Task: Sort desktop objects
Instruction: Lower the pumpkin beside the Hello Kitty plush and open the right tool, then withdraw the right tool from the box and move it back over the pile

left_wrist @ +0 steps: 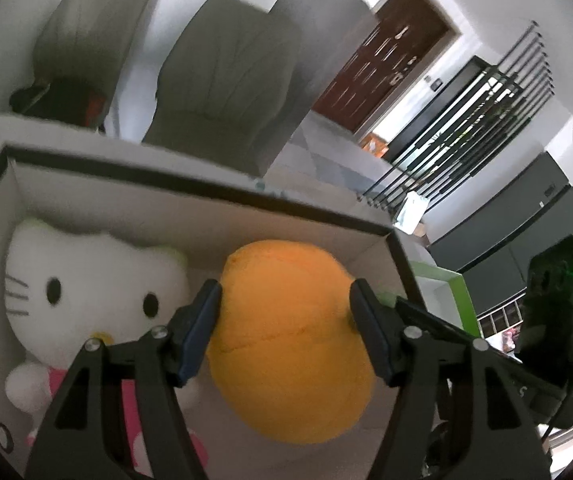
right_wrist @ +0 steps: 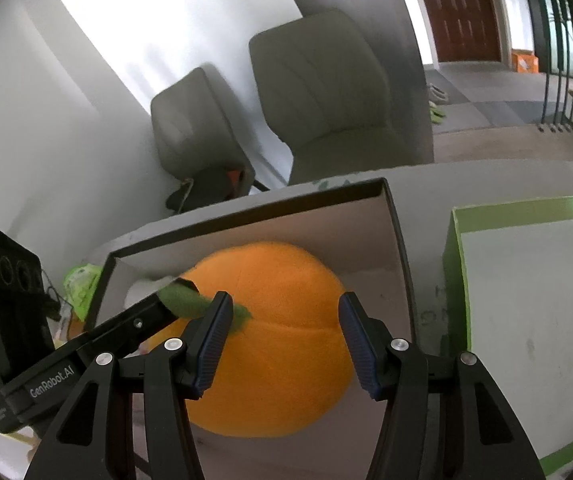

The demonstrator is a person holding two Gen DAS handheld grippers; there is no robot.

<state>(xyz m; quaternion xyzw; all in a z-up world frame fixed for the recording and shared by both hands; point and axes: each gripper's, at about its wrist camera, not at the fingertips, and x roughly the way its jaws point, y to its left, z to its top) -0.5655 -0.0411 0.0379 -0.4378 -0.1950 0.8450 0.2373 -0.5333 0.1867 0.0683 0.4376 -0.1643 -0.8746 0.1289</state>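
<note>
Now the left gripper (left_wrist: 286,312) pinches the plush orange (left_wrist: 290,340) over the black box (left_wrist: 190,192), beside the cat plush (left_wrist: 86,292) already inside. The right gripper (right_wrist: 284,328) hangs spread by the orange, gripping nothing. Placing seems underway; next, probably lower and release.

Kitty plush (left_wrist: 86,300) lower body partly hidden behind left gripper (left_wrist: 286,332), blurry.
</note>
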